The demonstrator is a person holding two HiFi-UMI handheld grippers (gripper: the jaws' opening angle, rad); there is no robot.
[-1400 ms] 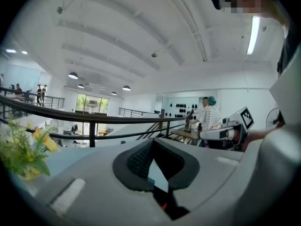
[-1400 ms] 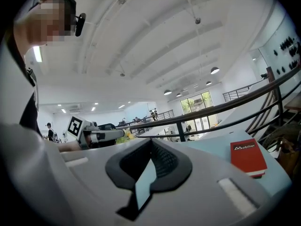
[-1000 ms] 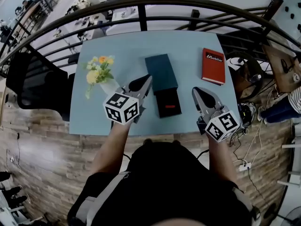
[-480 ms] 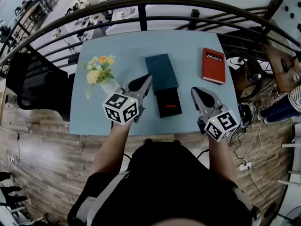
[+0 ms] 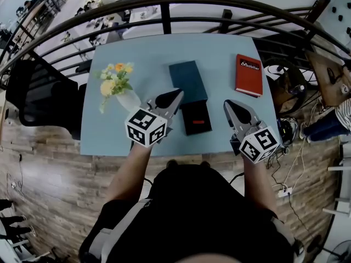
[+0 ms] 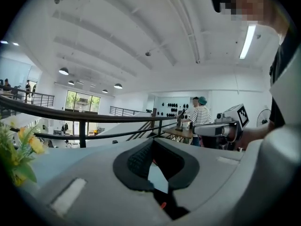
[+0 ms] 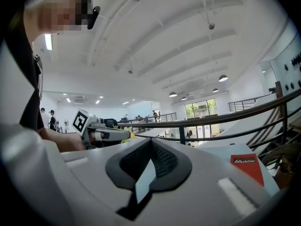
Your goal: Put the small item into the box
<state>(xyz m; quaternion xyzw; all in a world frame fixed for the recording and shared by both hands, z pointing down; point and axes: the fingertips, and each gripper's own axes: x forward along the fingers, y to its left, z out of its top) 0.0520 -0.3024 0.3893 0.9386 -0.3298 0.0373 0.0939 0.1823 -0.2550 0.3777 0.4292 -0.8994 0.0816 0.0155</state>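
- The left hand-held gripper (image 5: 174, 96) has its jaws together with nothing between them. Over the last second it has edged right, and its tip now sits just beside the spot where the tray meets the box.
- The right hand-held gripper (image 5: 231, 107) is also closed and empty. It has hardly shifted and hangs near the tray's right side, not touching it.
- Between the two lies a black tray (image 5: 192, 113), which touches the box's near end. The small red item (image 5: 201, 123) lies in it.
- The tray looks like a drawer left pulled out, so the left's drift reads as lining up to act on it. Nothing is gripped yet.
- The teal box (image 5: 188, 80) lies flat in the middle of the blue worktop (image 5: 107, 133).
- The flowers (image 5: 115, 81) in their vase (image 5: 129, 100) stand just left of the left gripper and are the likeliest thing to get knocked. The red book (image 5: 248, 75) lies well apart at the far right.
- A rail (image 5: 164, 5) runs beyond the far edge and a chair (image 5: 38, 92) stands off to the left. Neither blocks anything.
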